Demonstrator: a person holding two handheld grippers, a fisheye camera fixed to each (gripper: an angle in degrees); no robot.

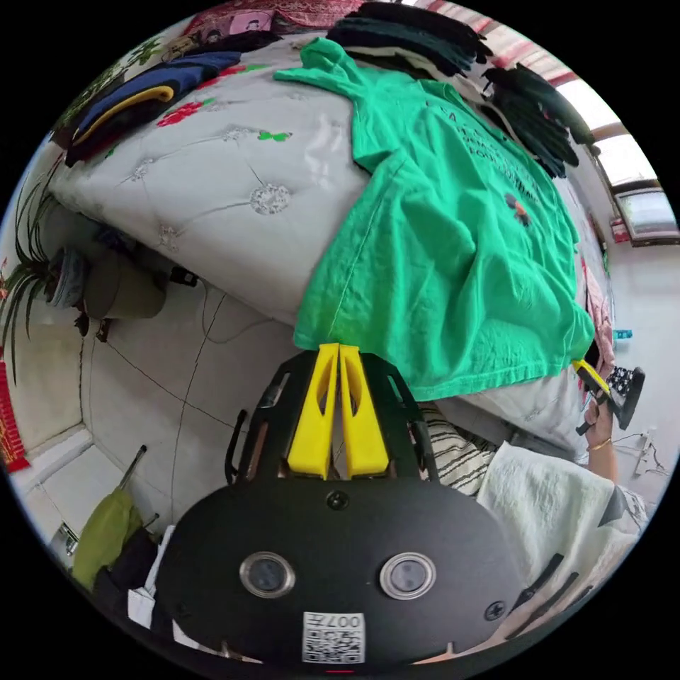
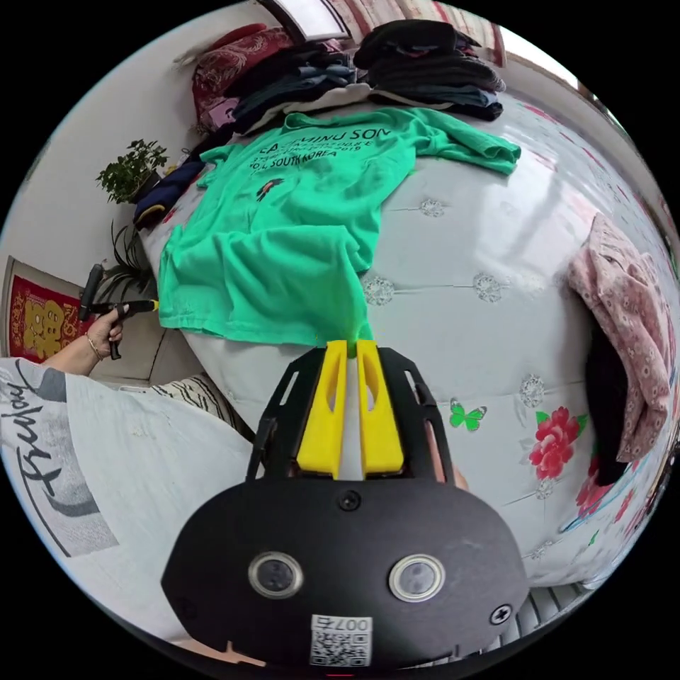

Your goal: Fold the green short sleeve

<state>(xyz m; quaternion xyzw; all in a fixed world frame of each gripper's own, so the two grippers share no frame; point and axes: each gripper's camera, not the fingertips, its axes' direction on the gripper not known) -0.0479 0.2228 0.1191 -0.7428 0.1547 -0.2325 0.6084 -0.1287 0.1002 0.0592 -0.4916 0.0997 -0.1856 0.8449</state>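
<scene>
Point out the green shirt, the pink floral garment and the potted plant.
green shirt (image 2: 283, 234): right gripper view, on the middle of its front.
pink floral garment (image 2: 627, 319): right gripper view, on its draped top fabric.
potted plant (image 2: 131, 168): right gripper view, on its leaves.

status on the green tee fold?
Done: green shirt is spread print-up on the bed, no fold visible. In hand: left gripper and right gripper are each shut on a hem corner. Left: every fold, sleeves included.
</scene>
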